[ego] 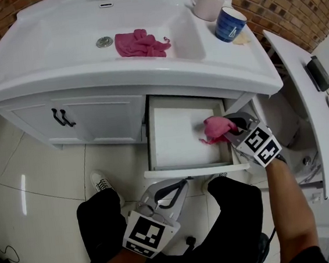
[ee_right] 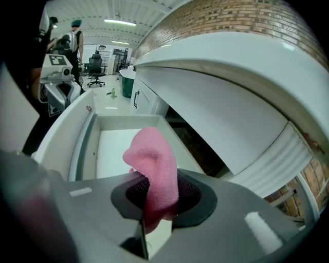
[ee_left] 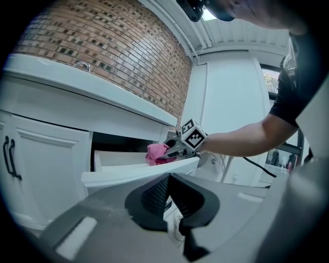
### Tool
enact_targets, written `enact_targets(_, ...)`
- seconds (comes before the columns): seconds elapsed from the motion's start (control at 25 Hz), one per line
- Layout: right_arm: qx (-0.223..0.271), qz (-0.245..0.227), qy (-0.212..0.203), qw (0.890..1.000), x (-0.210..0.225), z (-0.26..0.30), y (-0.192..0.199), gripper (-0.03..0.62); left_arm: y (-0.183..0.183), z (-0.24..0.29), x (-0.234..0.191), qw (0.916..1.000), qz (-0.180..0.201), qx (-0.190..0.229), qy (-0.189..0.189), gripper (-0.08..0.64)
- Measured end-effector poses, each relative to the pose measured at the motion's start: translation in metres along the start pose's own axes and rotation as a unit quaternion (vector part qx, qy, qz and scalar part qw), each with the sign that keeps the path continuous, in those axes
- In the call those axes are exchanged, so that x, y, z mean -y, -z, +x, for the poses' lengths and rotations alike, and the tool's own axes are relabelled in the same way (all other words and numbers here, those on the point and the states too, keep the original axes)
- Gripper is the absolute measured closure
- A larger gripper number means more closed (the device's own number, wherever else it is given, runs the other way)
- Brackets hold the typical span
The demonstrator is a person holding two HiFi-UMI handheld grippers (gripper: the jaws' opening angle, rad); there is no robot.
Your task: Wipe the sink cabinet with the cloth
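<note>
No words, numbers or brand names can be read anywhere. The lower marker cube (ego: 146, 234) and the upper marker cube (ego: 260, 145) carry only black-and-white square patterns. The blue cup (ego: 229, 23) bears a white mark, too small to read.

left claw (ego: 172, 192) | 6 o'clock, held low, pointing to 1 o'clock, jaws together, empty | right claw (ego: 229, 128) | 3 o'clock, forearm (ego: 290, 202) reaching from 5 o'clock, jaws clamped on pink cloth (ego: 214, 127)
</note>
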State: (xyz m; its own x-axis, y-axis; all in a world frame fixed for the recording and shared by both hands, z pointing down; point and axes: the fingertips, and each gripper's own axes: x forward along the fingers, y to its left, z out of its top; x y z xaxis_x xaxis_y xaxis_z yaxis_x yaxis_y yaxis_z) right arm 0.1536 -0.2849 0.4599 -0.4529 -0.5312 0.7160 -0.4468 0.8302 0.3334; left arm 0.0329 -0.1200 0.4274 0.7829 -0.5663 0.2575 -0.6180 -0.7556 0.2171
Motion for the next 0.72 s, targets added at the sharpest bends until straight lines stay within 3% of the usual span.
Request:
enact_targets(0.24,0.087,0.032,-0.029,0.995,-0.009,-0.017,-0.049,0.511,0.004,-0.003,-0.003,1.0,0.001,-0.003,-0.008,0.554)
enact_targets(0.4,0.146,0.016,-0.069,0.987,-0.039,-0.012,-0.106,0.511,0.007,-0.005,-0.007,0.9999,0.003,-0.008,-0.014,0.554)
enact_targets(0.52,0.148,-0.018,-0.103,0.983,-0.067,0.005,-0.122,0.511,0.013,-0.006,-0.01,0.9994,-0.004,-0.024,-0.023,0.554)
enact_targets(0.72,0.121,-0.047,-0.122,0.984,-0.083,0.023,-0.113,0.511,0.023,-0.011,-0.013,0.9988,-0.017,-0.04,-0.023,0.554)
